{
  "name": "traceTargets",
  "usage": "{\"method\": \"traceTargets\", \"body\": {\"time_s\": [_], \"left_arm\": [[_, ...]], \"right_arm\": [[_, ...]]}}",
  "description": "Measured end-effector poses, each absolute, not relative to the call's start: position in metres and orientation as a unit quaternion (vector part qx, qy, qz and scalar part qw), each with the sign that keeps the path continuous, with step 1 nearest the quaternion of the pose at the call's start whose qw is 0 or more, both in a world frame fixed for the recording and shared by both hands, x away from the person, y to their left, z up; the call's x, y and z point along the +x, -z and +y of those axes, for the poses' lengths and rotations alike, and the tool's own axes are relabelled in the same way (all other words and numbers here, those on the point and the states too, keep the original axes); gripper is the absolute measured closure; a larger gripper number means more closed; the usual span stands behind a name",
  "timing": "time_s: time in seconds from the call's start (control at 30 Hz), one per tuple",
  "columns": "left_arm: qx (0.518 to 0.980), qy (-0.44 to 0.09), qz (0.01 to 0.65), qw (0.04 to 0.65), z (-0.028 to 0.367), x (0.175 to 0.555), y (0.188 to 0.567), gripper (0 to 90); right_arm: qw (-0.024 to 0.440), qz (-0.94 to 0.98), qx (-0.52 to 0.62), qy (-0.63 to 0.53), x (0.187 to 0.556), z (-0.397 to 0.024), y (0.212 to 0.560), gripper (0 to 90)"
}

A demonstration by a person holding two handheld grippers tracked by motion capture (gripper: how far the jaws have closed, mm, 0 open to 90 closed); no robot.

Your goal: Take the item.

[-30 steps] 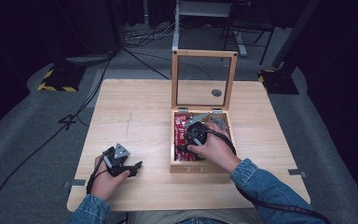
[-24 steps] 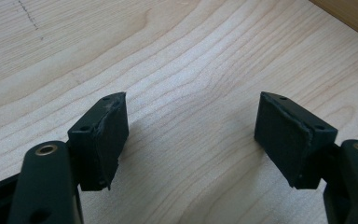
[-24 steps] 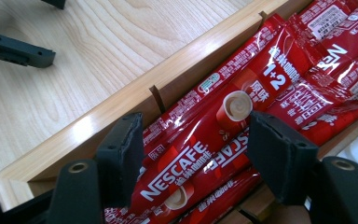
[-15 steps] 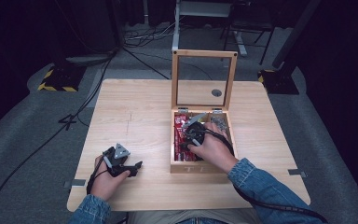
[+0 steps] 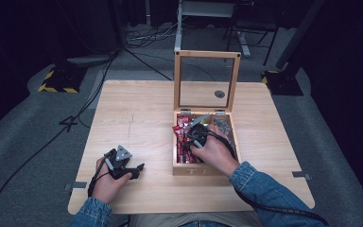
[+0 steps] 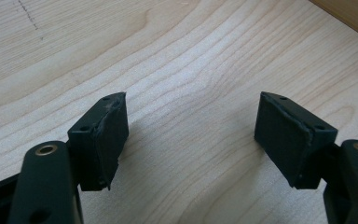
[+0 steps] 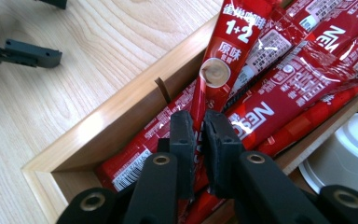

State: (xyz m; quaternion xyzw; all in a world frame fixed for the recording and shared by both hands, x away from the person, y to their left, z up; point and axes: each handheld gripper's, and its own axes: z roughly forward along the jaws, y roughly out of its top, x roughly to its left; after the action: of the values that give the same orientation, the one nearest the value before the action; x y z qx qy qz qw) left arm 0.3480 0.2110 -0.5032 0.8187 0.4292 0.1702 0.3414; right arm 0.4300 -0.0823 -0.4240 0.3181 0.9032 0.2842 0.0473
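The right tool (image 7: 196,135) has just closed, pinching one red coffee sachet (image 7: 223,56) by its thin end; it may slip or, seemingly, drag neighbouring sachets (image 7: 279,88) from the wooden box (image 7: 121,116). The left tool (image 6: 191,135) rests wide on the worktop (image 5: 137,113).

Red sachet (image 7: 230,44): "1+2", "原味". Neighbouring sachet (image 7: 279,93): inverted "NES…".

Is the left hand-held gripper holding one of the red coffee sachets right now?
No, the left hand-held gripper stands open over the bare light wooden table, with nothing between its black jaws.
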Motion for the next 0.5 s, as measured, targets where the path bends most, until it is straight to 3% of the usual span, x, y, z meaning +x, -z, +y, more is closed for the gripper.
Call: {"method": "traceTargets", "body": {"time_s": [0.5], "left_arm": [[0.817, -0.168, 0.432, 0.342, 0.210, 0.348, 0.503, 26.1]], "right_arm": [[0.047, 0.883, 0.313, -0.347, 0.425, -0.091, 0.402, 83.9]]}}
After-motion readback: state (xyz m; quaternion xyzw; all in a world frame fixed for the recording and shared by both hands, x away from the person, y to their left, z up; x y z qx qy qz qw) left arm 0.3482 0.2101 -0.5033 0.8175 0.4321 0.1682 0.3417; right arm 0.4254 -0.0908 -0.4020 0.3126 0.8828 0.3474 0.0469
